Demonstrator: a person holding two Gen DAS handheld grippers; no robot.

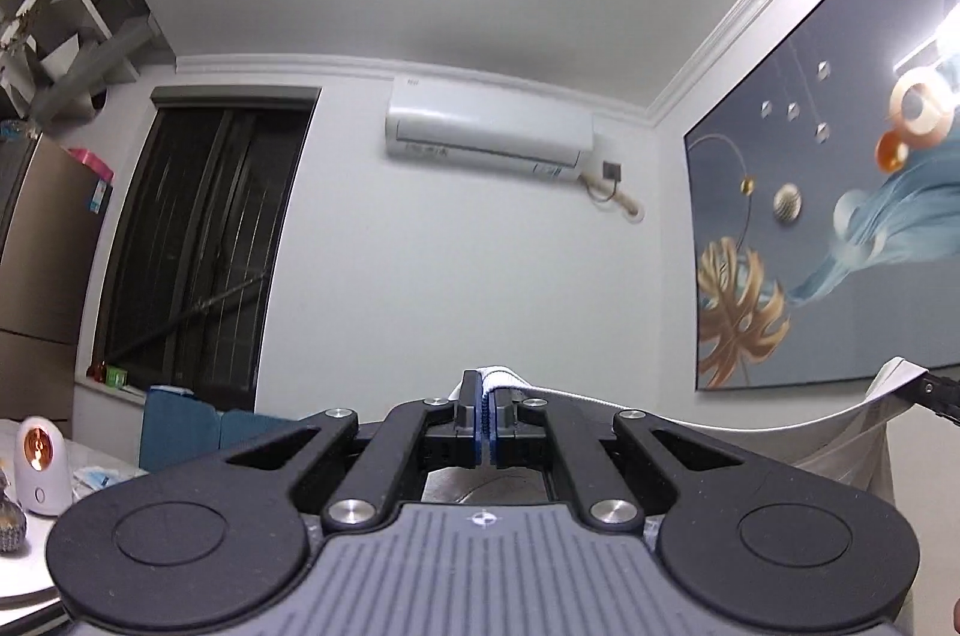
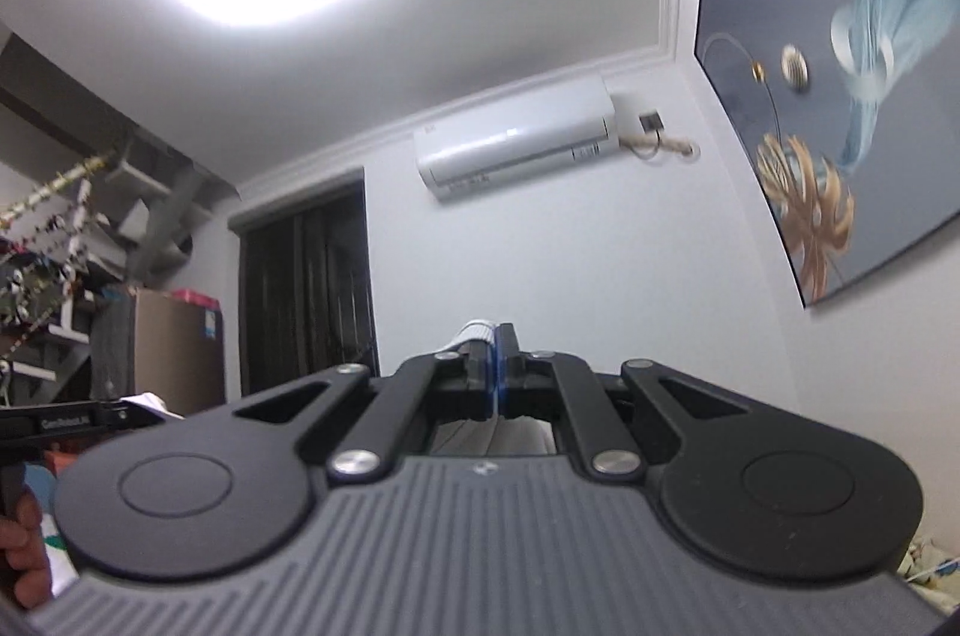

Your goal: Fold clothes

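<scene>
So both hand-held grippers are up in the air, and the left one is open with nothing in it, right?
Not quite. The left wrist view shows the left hand-held gripper shut on the white garment. Both are raised, as you say; the right hand-held gripper grips it too.

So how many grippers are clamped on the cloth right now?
2. The left gripper pinches a white cloth edge at its tips; the right gripper pinches another edge. The cloth hangs between them. Most of it is hidden below.
</scene>
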